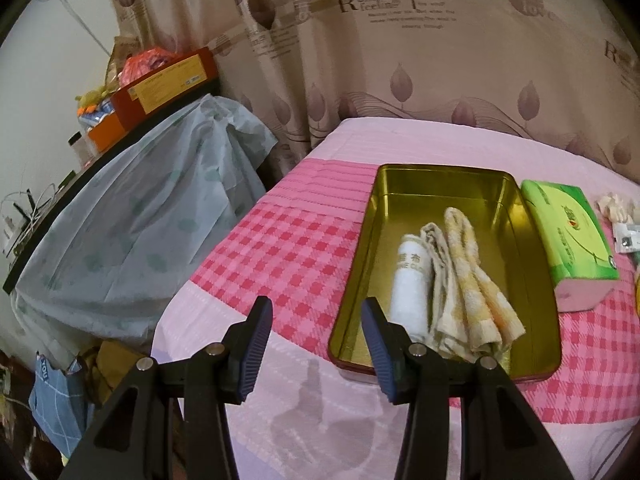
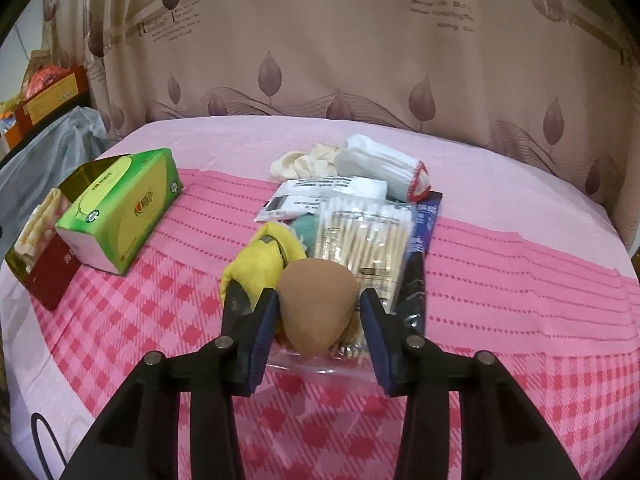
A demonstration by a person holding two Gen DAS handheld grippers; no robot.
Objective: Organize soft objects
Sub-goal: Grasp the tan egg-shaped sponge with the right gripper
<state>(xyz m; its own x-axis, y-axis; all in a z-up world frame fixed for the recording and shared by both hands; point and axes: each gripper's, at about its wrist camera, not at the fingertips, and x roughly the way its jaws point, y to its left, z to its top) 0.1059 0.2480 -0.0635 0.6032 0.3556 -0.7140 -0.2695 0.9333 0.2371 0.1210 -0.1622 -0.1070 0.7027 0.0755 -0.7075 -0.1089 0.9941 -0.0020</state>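
Observation:
A gold tin point(image 1: 532, 280) with a red outer wall lies on the pink checked bed. It holds a rolled white cloth point(image 1: 408, 280), a beige cloth point(image 1: 436, 256) and a yellow checked towel point(image 1: 476, 292). My left gripper point(image 1: 316, 308) hangs open over the bedspread by the tin's near left corner, with nothing between its fingers. In the right wrist view my right gripper point(image 2: 320, 300) is shut on a brown teardrop sponge point(image 2: 320, 304), with both pads against its sides. Behind the sponge lie a yellow cloth point(image 2: 260, 264) and a bag of cotton swabs point(image 2: 364, 236).
A green tissue pack point(image 2: 120, 208) lies beside the tin point(image 2: 48, 276). Farther back are white packets point(image 2: 324, 192), a cream scrunchie point(image 2: 304, 164), a white roll with a red edge point(image 2: 384, 168) and a blue packet point(image 2: 426, 220). A curtain hangs behind the bed. A covered shelf point(image 1: 140, 216) stands to the left.

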